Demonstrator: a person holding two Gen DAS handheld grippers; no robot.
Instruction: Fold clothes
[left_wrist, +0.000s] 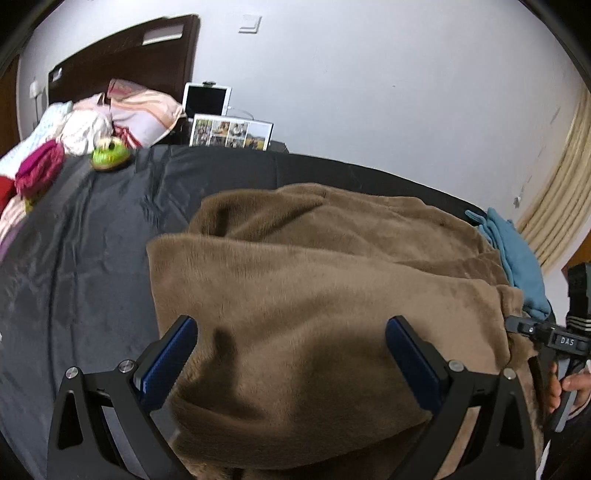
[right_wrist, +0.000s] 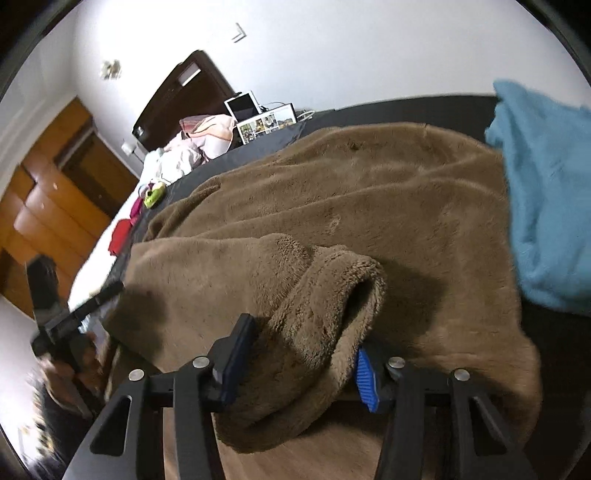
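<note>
Brown plush fleece garment (left_wrist: 314, 295) on the dark-sheeted bed (left_wrist: 92, 240), partly folded over itself.

My right gripper (right_wrist: 295, 354) has its jaws clamped on a cuff-like end at the bed's near edge; my left gripper (left_wrist: 291, 354) hovers with jaws wide, holding nothing. The folds look loose, so squaring is left. A teal cloth (right_wrist: 546, 192) lies beside it.

Fleece garment (left_wrist: 314, 295) on bed sheet (left_wrist: 92, 240), towel (left_wrist: 517, 258) at its right
</note>
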